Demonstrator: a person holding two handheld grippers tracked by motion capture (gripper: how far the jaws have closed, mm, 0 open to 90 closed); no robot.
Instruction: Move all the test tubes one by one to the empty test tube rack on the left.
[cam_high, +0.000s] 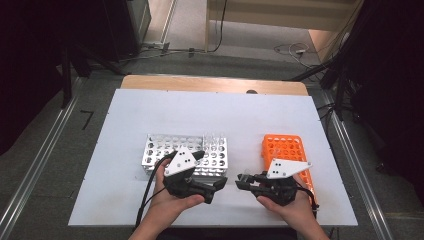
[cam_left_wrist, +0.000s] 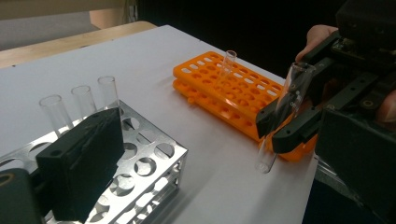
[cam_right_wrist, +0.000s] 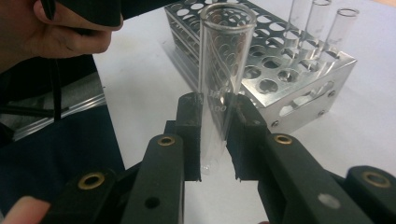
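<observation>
**Right tool carries a glass tube between the two racks**

Your right tool (cam_right_wrist: 215, 135) is clamped on a clear test tube (cam_right_wrist: 223, 70), gripping it low on its length so the open mouth stands clear above the jaws; the tube leans a little and hangs over bare bench (cam_high: 150, 107), between the metal rack (cam_high: 165, 147) and the orange rack (cam_left_wrist: 219, 86). Holding it near upright should let it drop straight into a hole. Three more tubes (cam_left_wrist: 84, 100) stand at the far end of the metal rack, and one tube already stands in the orange rack, the likely destination. Your left tool (cam_high: 212, 187) hovers just in front of the metal rack; I cannot tell how wide its jaws stand.
</observation>
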